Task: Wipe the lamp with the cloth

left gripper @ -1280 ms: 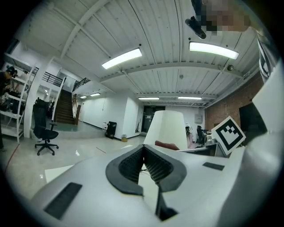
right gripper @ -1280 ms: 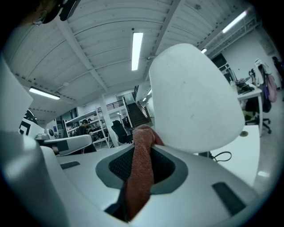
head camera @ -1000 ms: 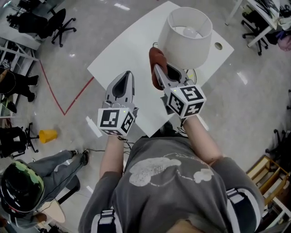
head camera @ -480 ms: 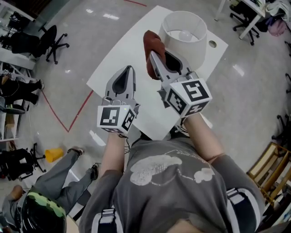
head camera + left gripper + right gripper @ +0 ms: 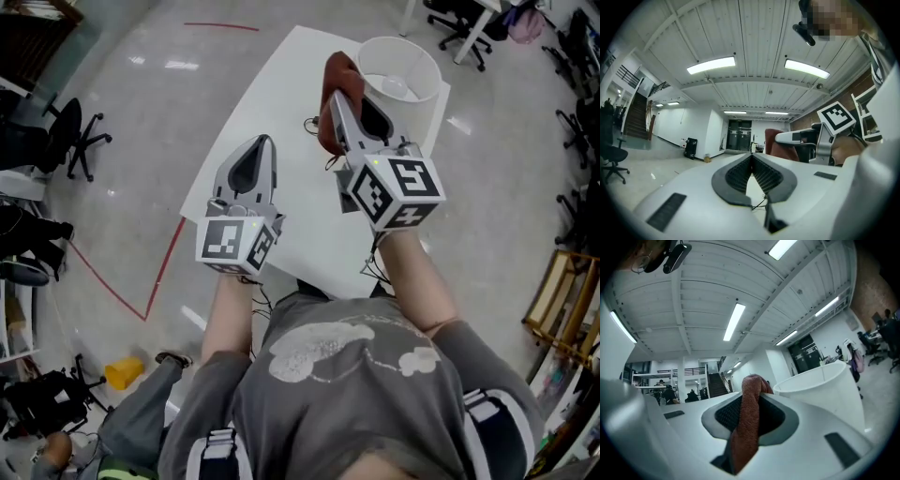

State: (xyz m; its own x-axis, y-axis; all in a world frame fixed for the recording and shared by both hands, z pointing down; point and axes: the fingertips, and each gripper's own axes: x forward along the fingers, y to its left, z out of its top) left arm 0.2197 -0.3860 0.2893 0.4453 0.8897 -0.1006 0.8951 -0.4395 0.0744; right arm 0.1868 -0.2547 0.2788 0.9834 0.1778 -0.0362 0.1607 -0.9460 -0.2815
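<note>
Right gripper (image 5: 336, 97) raised one cloth (image 5: 342, 71) beside one lamp (image 5: 401, 67).

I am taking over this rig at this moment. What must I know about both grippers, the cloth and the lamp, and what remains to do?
Left gripper: jaws together, empty, held to the left of the right one, away from the lamp.
Right gripper: shut on the red-brown cloth, pinched between its jaws.
Lamp: upright at the far end of the white table, with a white shade. The cloth is close to the shade's left side; contact is not clear.
Done: the cloth is gripped and brought to the lamp.
Left: wipe the shade. Whether any part is already wiped cannot be told.
</note>
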